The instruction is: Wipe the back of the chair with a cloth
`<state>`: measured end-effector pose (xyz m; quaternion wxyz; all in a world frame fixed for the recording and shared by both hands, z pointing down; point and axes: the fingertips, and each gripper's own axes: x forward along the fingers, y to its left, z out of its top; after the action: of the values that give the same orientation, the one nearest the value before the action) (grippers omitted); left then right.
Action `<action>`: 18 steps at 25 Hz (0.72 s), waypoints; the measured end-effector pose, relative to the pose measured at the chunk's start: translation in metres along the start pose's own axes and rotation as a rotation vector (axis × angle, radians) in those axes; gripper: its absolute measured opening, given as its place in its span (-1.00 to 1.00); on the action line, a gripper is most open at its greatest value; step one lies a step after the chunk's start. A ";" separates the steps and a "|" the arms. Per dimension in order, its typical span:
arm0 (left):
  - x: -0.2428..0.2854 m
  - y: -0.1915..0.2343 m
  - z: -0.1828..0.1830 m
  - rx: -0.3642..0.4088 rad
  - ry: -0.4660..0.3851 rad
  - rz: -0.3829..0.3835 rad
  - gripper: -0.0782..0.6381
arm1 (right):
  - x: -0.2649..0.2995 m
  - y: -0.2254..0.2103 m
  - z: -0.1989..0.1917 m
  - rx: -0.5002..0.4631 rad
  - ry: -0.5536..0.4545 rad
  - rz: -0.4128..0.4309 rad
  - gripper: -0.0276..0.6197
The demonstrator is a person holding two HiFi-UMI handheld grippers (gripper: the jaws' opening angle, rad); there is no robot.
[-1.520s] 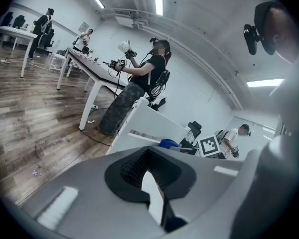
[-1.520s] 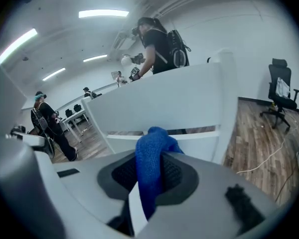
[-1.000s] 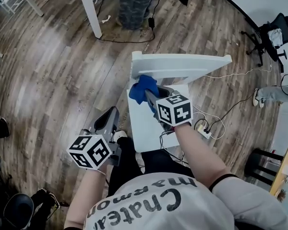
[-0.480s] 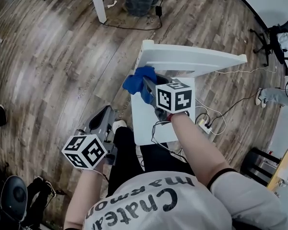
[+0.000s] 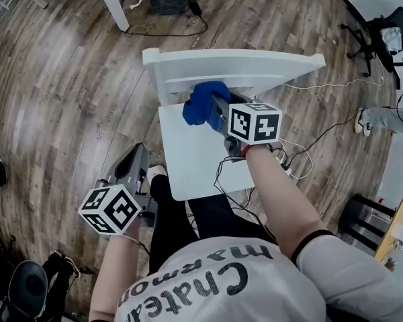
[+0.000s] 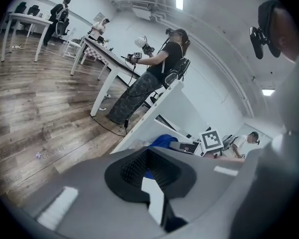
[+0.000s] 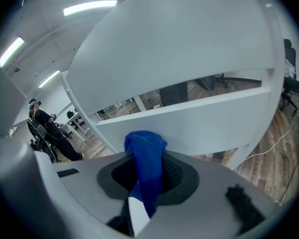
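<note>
Right claw (image 5: pixel 217 109) was clamped on the blue cloth (image 5: pixel 200 102), with the cloth bunched out past the claw tips. In the right gripper view the cloth (image 7: pixel 145 153) hung down between the closed pads of the right claw (image 7: pixel 147 176). The cloth sat at the seat-side face of the white chair (image 5: pixel 235 66) back, just under the top rail's front edge. It was left of the back's middle and near the left post. Its top overlapped the lower slat (image 7: pixel 199 121); contact was not certain. An open slot ran between the top rail and the slat. The chair seat (image 5: pixel 188 159) lay bare under the right arm, its near edge just at the person's legs. Left claw (image 5: pixel 131 173) hung off the seat's left edge, low over the wood floor (image 5: pixel 60 99). In the left gripper view the left claw (image 6: pixel 148 171) was closed, tips together, holding nothing. Wide floor lay left of the chair. Cables (image 5: pixel 292 166) lay just right of the seat. A table leg (image 5: pixel 111 2) stood beyond the back, well apart.
</note>
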<state>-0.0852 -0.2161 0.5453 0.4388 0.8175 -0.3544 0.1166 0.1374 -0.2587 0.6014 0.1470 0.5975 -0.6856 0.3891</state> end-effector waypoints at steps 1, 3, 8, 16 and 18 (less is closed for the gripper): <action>0.004 -0.007 -0.002 0.006 0.003 -0.004 -0.76 | -0.006 -0.013 0.000 0.005 -0.005 -0.017 -0.65; 0.012 -0.019 -0.007 0.015 0.010 -0.013 -0.76 | -0.018 -0.038 0.000 0.020 -0.018 -0.049 -0.65; 0.026 -0.045 -0.018 0.035 0.028 -0.026 -0.76 | -0.044 -0.098 0.003 0.033 -0.033 -0.115 -0.65; 0.035 -0.076 -0.029 0.073 0.041 -0.042 -0.76 | -0.079 -0.159 0.001 0.116 -0.064 -0.206 -0.65; 0.037 -0.078 -0.028 0.078 0.041 -0.043 -0.76 | -0.084 -0.165 0.002 0.132 -0.073 -0.215 -0.65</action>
<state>-0.0021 -0.1824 0.5308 0.4161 0.8389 -0.3226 0.1376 0.3123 -0.1984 0.6032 0.1231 0.6897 -0.5954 0.3933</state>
